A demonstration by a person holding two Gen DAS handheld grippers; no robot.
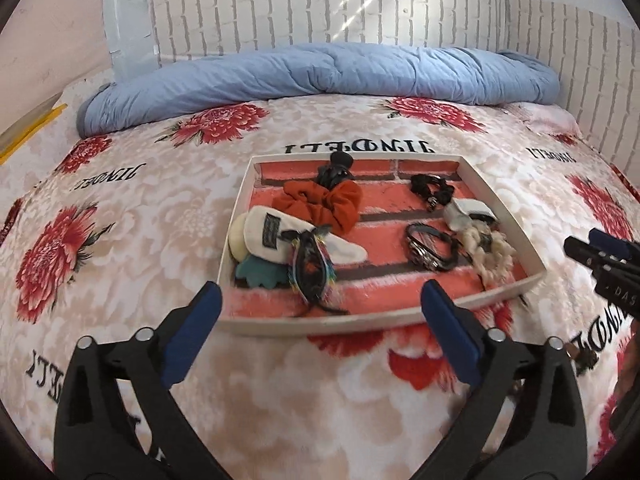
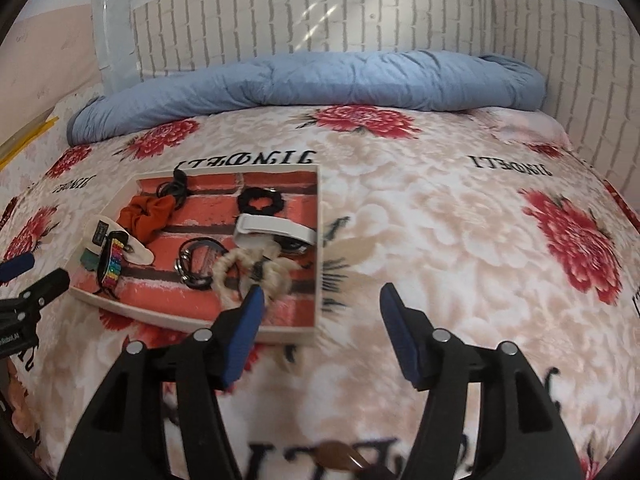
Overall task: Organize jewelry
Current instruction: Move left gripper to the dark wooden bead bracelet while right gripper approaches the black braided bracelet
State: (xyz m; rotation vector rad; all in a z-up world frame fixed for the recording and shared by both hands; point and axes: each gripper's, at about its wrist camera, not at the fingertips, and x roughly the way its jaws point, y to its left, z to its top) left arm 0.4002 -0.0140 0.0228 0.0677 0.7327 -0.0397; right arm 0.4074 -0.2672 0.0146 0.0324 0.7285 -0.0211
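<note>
A shallow white tray (image 1: 236,204) with a red brick-print lining lies on the bed; it also shows in the right wrist view (image 2: 319,248). In it lie an orange scrunchie (image 1: 320,202), a black scrunchie (image 1: 434,188), a white pouch (image 1: 280,236), a multicoloured bracelet (image 1: 310,268), a dark bangle (image 1: 430,246) and a cream braided piece (image 1: 486,250). My left gripper (image 1: 320,300) is open and empty, just before the tray's near edge. My right gripper (image 2: 322,300) is open and empty, over the tray's near right corner. A brown item (image 2: 340,454) lies on the bed below the right gripper.
The bed has a floral blanket (image 1: 120,208) with black lettering. A rolled blue duvet (image 1: 320,72) lies along the far side against a white brick-pattern wall (image 1: 320,4). Yellow sticks (image 1: 28,136) lie at the far left edge.
</note>
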